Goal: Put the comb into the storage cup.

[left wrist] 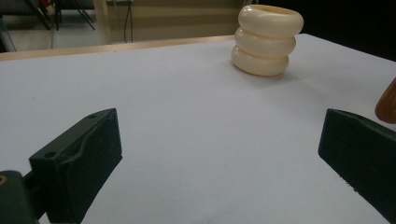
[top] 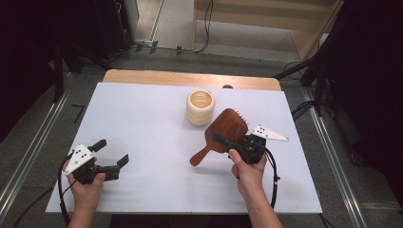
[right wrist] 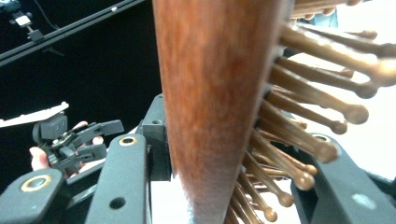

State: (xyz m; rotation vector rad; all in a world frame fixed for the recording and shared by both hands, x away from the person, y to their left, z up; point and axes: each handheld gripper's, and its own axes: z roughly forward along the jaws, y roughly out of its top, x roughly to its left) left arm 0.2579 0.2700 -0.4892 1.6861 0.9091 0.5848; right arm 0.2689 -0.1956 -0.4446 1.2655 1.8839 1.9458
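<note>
A brown wooden hairbrush hangs tilted above the white table, handle pointing down-left. My right gripper is shut on its paddle head. In the right gripper view the brush stands between the jaws of the right gripper: the smooth back meets the left jaw and the ball-tipped bristles meet the right one. My left gripper rests low at the table's front left, open and holding nothing. In its own view, bare table lies between the wide-apart jaws of the left gripper. The brush's edge peeks in at the right.
A cream ribbed cup stands upright at the table's back middle, just behind the brush head. The white table sheet ends at a wooden strip at the back. Cables and dark stands lie on the floor around the table.
</note>
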